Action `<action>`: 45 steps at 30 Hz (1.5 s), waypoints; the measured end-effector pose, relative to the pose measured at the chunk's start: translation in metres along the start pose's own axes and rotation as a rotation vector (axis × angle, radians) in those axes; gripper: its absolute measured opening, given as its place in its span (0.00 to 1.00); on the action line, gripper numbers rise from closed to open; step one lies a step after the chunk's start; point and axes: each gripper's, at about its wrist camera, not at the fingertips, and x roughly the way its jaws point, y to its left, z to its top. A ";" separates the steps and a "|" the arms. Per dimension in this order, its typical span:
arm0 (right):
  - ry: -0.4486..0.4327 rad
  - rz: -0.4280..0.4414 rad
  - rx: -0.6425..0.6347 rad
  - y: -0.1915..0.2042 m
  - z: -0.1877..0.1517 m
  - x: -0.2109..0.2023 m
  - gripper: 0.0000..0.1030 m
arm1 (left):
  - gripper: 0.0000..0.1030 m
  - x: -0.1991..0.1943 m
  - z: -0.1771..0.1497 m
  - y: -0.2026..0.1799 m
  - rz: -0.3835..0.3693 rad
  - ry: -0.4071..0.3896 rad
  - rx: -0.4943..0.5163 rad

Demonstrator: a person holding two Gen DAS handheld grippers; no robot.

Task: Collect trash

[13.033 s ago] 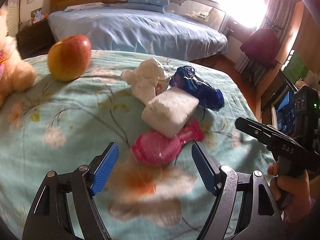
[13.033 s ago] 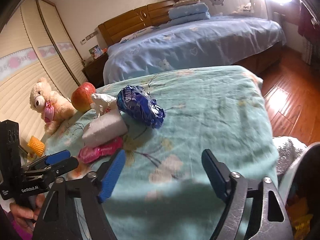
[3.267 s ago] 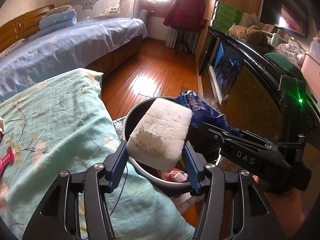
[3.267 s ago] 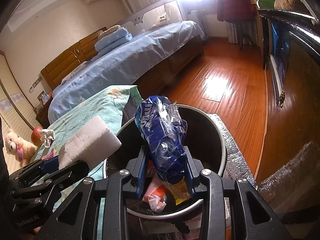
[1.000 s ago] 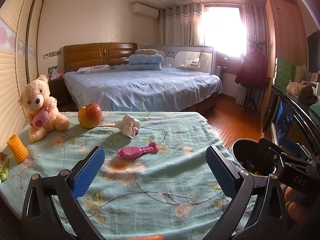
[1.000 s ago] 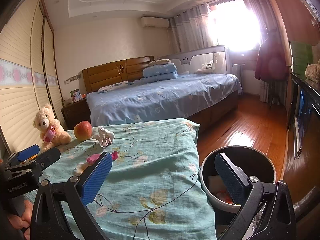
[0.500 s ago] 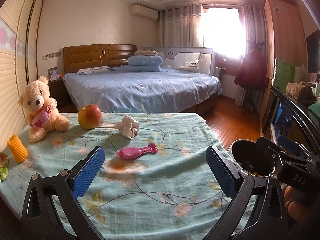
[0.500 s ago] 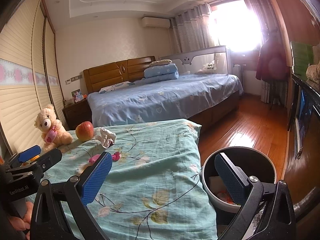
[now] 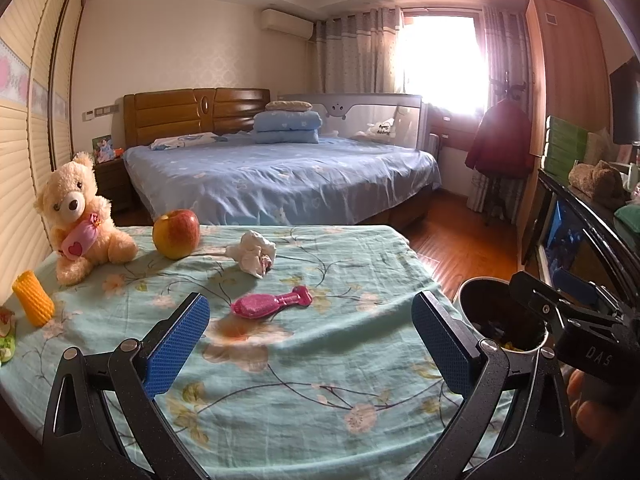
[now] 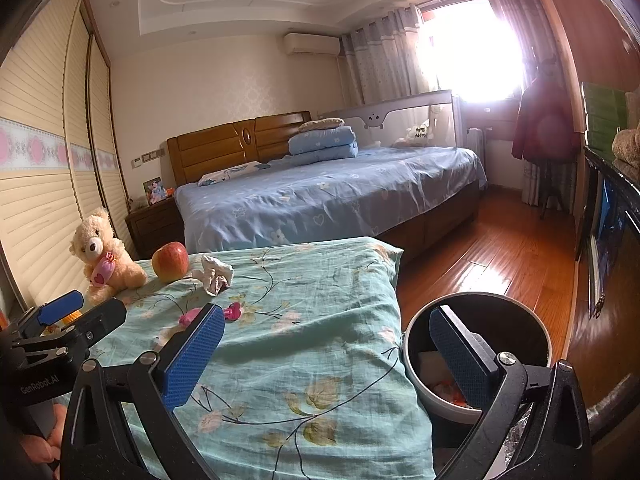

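left gripper (image 9: 310, 340) and right gripper (image 10: 334, 354): jaws apart, empty | pink wrapper (image 9: 272, 304) just nearer than crumpled tissue (image 9: 254, 253) | approach low, pinch mid-body

Pink wrapper (image 9: 271, 302), teal floral cloth (image 9: 320, 360)

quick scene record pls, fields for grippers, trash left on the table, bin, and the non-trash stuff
left gripper: open, empty, above the table
right gripper: open, empty, beside the bin
trash on table: crumpled tissue; pink wrapper
bin: off the table's right edge, holds trash
non-trash: apple, teddy bear, toy corn
table: covered with a teal floral cloth
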 end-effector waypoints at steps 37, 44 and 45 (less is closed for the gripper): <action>0.013 0.004 0.004 0.000 0.000 -0.003 1.00 | 1.00 0.001 -0.002 0.002 -0.008 0.006 0.002; 0.014 0.003 0.002 0.000 0.000 -0.004 1.00 | 1.00 0.001 -0.001 0.001 -0.009 0.007 0.003; 0.013 0.003 0.004 0.000 0.000 -0.003 1.00 | 1.00 0.001 -0.001 0.001 -0.009 0.007 0.004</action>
